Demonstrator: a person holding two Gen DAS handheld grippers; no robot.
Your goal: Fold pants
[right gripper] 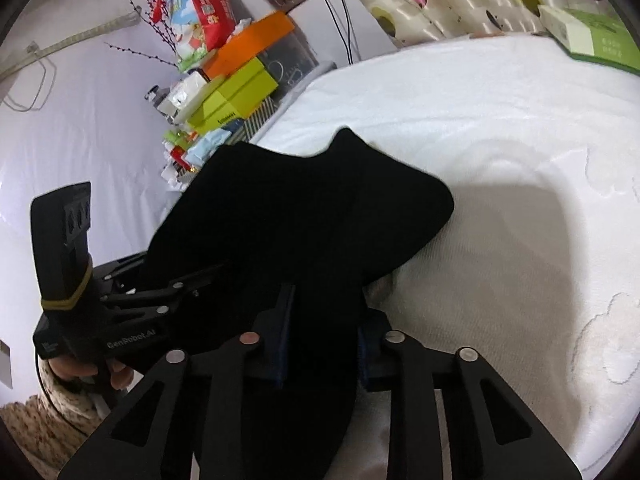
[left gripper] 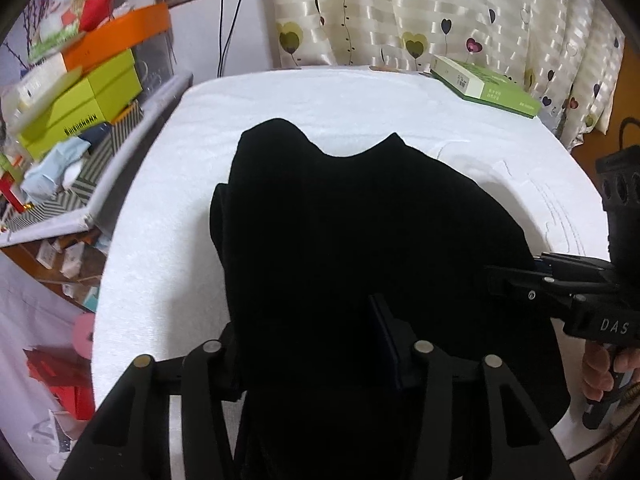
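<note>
Black pants (right gripper: 304, 216) fill both views, bunched on the white bedcover (right gripper: 500, 128) just ahead. Right gripper (right gripper: 324, 344) pinches cloth between its pads. Left gripper (left gripper: 316, 344): cloth between the jaws, grip uncertain. Mid-fold; next I carry this edge across, both sides level.

White textured table cover (left gripper: 320, 96), black pants (left gripper: 360, 220) bunched across its near middle, 1 green-and-cream box (left gripper: 484, 86) flat at its far right corner
</note>
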